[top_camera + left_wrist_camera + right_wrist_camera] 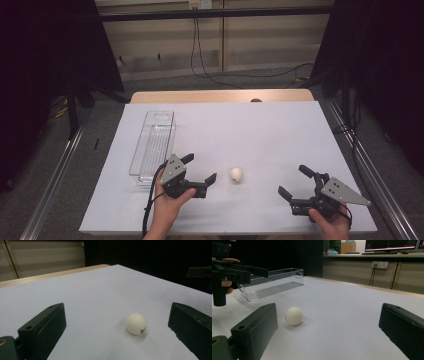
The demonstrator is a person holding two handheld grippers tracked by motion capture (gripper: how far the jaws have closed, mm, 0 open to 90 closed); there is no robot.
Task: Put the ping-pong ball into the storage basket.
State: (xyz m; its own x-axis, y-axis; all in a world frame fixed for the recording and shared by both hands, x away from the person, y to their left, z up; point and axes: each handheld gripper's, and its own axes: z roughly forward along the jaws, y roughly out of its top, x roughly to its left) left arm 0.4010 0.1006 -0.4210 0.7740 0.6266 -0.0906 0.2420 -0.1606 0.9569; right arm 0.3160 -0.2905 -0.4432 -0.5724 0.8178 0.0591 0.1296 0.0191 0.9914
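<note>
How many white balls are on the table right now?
1. The white ball lies on the white sheet between the left gripper and the right gripper, touching neither, outside the clear tray. None appear hidden.

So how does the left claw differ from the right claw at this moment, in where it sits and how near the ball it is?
The left claw sits close to the small white ball; the right claw is plainly farther off. The left claw lies beside the clear plastic tray, while the right claw lies on bare white sheet near the table's right side. They share this: both are open, empty, pointed toward the ball, each held in a hand.
</note>
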